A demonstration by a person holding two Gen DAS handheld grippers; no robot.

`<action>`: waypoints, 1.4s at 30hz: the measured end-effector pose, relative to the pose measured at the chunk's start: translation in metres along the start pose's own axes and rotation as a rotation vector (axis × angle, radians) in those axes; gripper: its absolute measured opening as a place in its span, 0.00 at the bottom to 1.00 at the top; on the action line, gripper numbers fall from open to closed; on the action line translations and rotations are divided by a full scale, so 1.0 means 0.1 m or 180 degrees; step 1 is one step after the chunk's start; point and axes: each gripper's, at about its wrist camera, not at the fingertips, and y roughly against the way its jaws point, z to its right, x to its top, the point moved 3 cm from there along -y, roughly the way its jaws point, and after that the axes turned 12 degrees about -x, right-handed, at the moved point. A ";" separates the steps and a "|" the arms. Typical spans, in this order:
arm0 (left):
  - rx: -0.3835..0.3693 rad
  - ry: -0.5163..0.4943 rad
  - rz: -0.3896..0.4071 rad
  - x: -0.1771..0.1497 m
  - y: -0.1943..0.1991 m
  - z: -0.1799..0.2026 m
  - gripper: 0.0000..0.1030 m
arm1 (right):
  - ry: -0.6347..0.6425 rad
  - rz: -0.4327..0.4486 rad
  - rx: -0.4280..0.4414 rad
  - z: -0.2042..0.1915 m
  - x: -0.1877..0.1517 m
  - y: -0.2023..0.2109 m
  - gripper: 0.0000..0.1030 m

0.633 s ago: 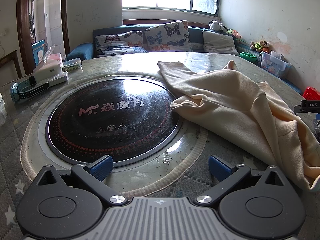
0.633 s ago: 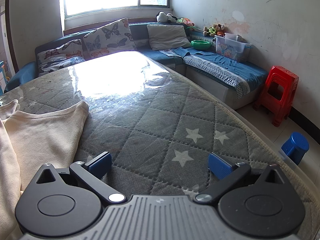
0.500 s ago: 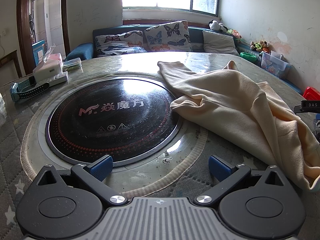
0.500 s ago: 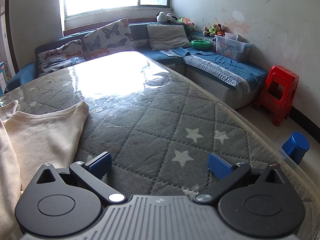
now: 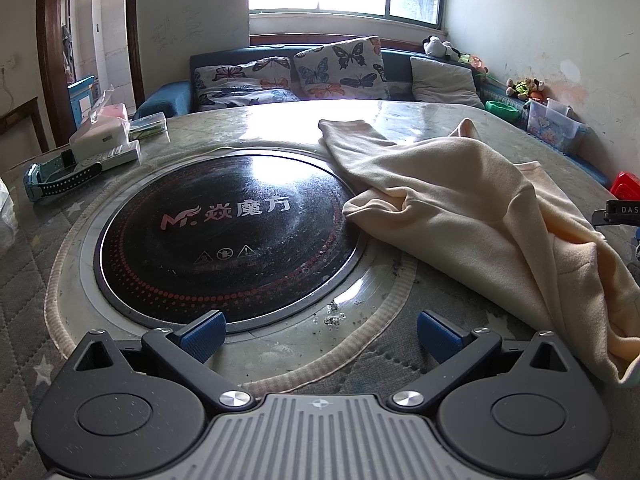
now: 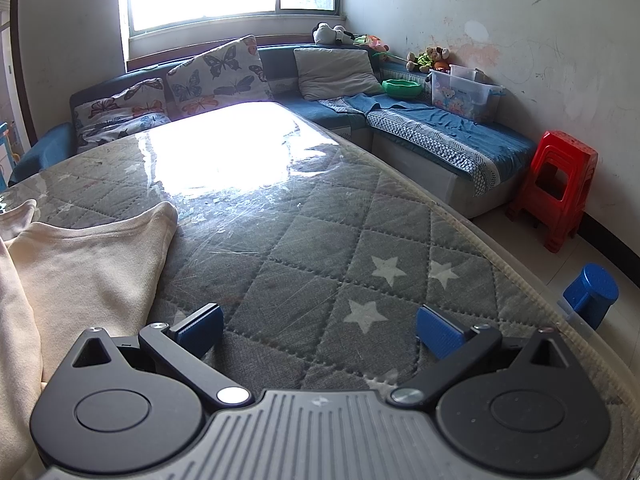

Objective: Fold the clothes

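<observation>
A cream garment (image 5: 472, 204) lies crumpled on the round table, to the right of the black cooktop disc (image 5: 224, 236); one sleeve reaches toward the far edge. My left gripper (image 5: 320, 334) is open and empty, low over the table's near edge, with the garment to its right. In the right wrist view the same garment (image 6: 80, 256) lies at the left. My right gripper (image 6: 320, 332) is open and empty over the grey quilted table cover (image 6: 320, 240), just right of the garment's edge.
A tissue box (image 5: 100, 136), a power strip and a blue watch (image 5: 52, 180) sit at the table's far left. A blue sofa with butterfly cushions (image 5: 340, 68) runs behind. A red stool (image 6: 560, 192) and a blue tub (image 6: 592, 292) stand on the floor at right.
</observation>
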 end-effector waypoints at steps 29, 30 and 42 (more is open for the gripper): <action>-0.0066 0.0029 -0.0141 0.11 0.24 0.46 1.00 | 0.0689 0.0204 0.0819 -0.02 -0.23 0.88 0.95; -0.0069 0.0027 -0.0143 0.10 0.25 0.47 1.00 | 0.0730 0.0229 0.0837 -0.03 -0.25 0.92 0.94; -0.0107 0.0025 -0.0200 0.04 0.36 0.60 1.00 | 0.1031 0.0416 0.1020 -0.05 -0.46 1.32 0.90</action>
